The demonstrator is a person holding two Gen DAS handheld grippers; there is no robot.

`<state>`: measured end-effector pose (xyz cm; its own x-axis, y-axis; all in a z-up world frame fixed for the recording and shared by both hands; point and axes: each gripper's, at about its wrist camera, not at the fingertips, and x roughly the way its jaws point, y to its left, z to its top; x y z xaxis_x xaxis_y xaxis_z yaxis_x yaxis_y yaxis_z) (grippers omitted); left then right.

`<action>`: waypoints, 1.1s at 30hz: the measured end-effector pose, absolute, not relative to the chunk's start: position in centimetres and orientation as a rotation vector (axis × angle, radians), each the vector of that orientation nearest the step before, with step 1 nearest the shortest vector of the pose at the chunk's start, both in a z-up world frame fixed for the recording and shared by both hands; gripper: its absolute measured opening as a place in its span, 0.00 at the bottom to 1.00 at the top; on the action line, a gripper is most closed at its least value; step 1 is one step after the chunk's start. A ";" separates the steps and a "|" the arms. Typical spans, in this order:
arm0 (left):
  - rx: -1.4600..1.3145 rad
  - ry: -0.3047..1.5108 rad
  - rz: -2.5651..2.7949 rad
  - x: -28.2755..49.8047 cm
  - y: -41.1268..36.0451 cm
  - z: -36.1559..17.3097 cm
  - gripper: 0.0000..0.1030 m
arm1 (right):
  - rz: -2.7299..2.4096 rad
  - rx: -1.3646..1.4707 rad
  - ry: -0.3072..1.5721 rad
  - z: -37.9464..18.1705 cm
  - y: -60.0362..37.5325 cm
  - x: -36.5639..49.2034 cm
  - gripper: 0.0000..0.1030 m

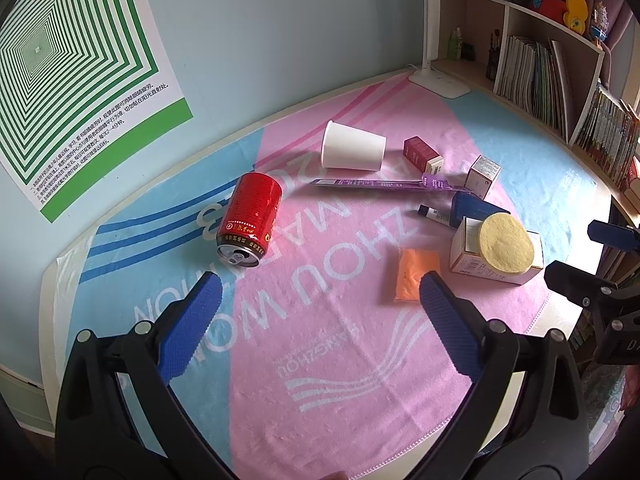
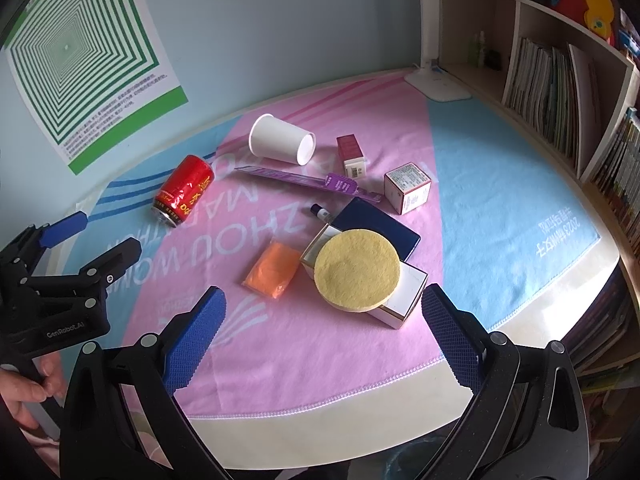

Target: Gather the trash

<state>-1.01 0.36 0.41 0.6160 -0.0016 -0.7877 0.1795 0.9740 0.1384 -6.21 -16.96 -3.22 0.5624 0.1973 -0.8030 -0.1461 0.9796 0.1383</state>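
"genrobot.ai" is printed on the black left gripper (image 2: 100, 236) – read only in the right view; both the left and the right gripper (image 2: 322, 300) are held wide apart, empty, over the red drink can (image 1: 250, 218).

Ahead of me a pale blue wall (image 1: 280, 20) carries a green-and-white concentric-square poster (image 1: 76, 60). At the desk's (image 2: 360, 420) far right corner stands a white lamp (image 1: 434, 40), beside a wooden bookshelf (image 2: 560, 92) packed with books in soft daylight.
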 end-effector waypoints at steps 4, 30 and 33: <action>0.219 0.902 -0.103 -1.1 0.3 0.4 0.94 | 0.201 0.060 0.953 -3.2 -17.0 -6.3 0.94; 0.215 0.906 -0.099 -1.1 0.4 0.1 0.94 | 0.208 0.054 0.961 -3.4 -16.9 -6.3 0.94; 0.206 0.909 -0.103 -1.2 0.5 0.0 0.94 | 0.208 0.053 0.961 -3.4 -16.8 -6.3 0.94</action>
